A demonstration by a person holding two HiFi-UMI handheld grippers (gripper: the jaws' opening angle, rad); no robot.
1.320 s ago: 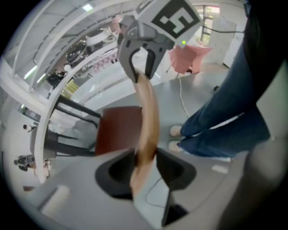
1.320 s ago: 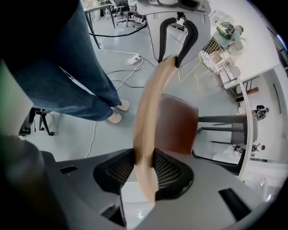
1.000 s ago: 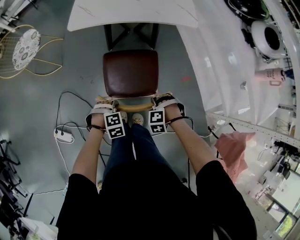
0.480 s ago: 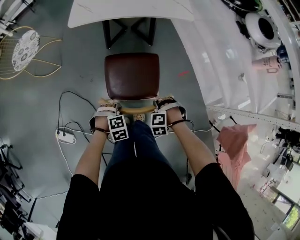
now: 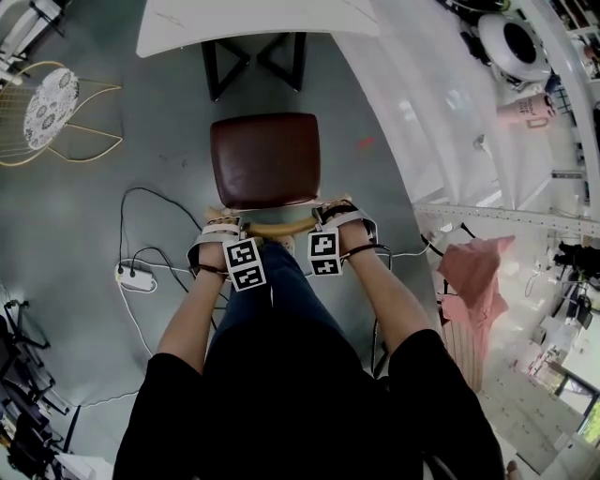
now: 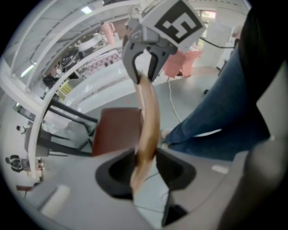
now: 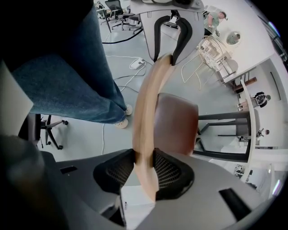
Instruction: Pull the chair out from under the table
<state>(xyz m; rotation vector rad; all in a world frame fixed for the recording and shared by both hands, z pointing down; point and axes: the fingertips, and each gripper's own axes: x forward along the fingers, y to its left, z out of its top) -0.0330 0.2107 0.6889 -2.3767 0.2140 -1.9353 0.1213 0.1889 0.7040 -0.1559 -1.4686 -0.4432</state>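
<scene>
A chair with a dark brown padded seat (image 5: 265, 159) and a curved light wooden backrest (image 5: 274, 227) stands on the grey floor, below the white table (image 5: 253, 21) in the head view, its seat outside the table's edge. My left gripper (image 5: 223, 228) is shut on the backrest's left end, and my right gripper (image 5: 339, 216) is shut on its right end. The left gripper view shows the wooden backrest (image 6: 147, 130) pinched between the dark pads, with the seat (image 6: 118, 130) beyond. In the right gripper view the backrest (image 7: 146, 130) runs between the pads too, beside the seat (image 7: 176, 123).
The table's black frame legs (image 5: 255, 58) stand beyond the chair. A gold wire chair (image 5: 52, 103) is at the far left. A white power strip (image 5: 135, 276) and black cables lie on the floor at left. The person's legs stand right behind the backrest. White shelving runs along the right.
Both grippers and the chair have moved back toward the person, away from the table. The seat now sits farther from the table edge. Both grips on the backrest are unchanged.
</scene>
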